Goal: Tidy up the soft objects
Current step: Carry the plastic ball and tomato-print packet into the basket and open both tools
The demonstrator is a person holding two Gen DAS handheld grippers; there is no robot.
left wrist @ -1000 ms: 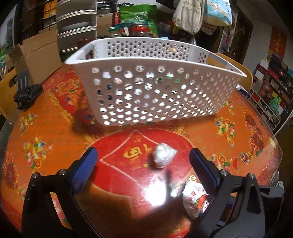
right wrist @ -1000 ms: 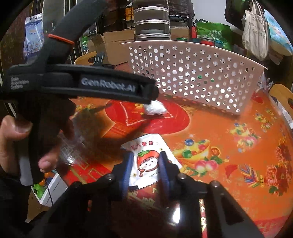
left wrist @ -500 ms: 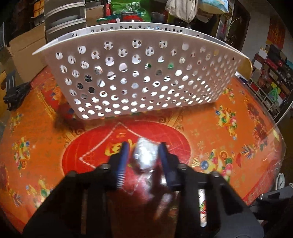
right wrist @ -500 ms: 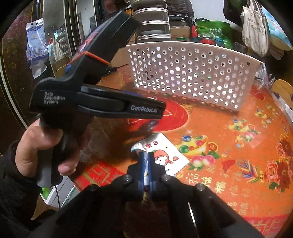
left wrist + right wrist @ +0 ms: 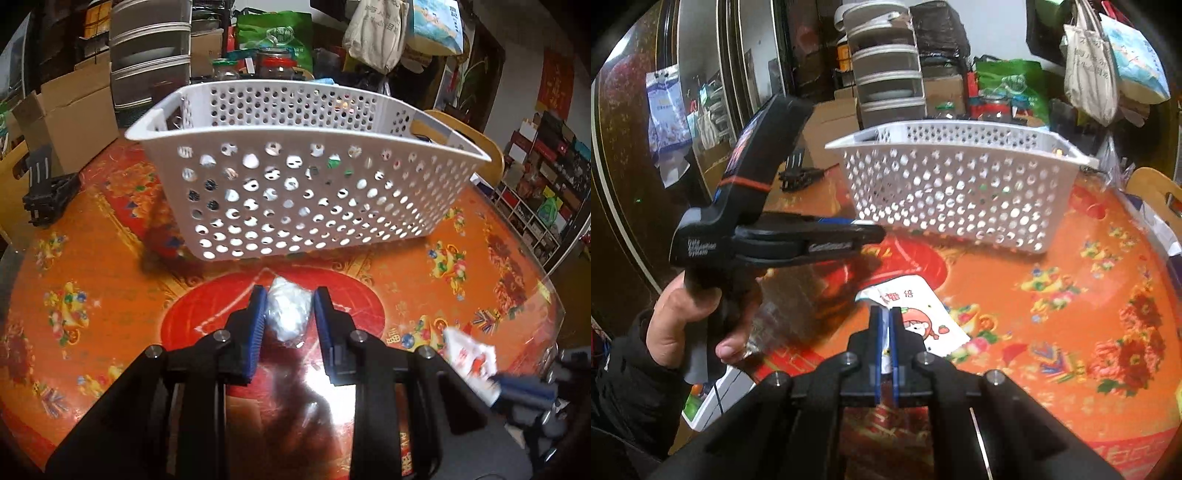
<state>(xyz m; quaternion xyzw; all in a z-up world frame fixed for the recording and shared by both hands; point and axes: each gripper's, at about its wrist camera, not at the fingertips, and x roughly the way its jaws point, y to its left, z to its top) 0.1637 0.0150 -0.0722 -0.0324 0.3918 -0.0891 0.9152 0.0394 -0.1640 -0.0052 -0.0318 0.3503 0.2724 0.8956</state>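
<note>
A crumpled white plastic wad (image 5: 287,314) sits pinched between the blue pads (image 5: 255,325) of the left gripper (image 5: 288,321), over the red medallion at the middle of the bench (image 5: 92,295). Whether it rests on the surface or hangs just above it cannot be told. Beyond it, toward the far edge of the bench, stands a white perforated basket (image 5: 295,192), upright, with small items showing dimly through its holes.

Nearer the front edge, a flat white sachet with a cartoon strawberry face (image 5: 919,317) is pinched at its near end by the right gripper (image 5: 885,325), whose blue pads (image 5: 874,332) are pressed almost together on it; its far end lies close to the bench. In the left wrist view the same sachet (image 5: 471,363) shows blurred at the right edge of the bench.

In the right wrist view the left gripper's black body (image 5: 775,240) is held in a bare hand (image 5: 687,317) off the left edge. A black folded object (image 5: 48,195) lies at the far left corner, beside cardboard boxes (image 5: 70,122) and stacked grey drawers (image 5: 147,62).
</note>
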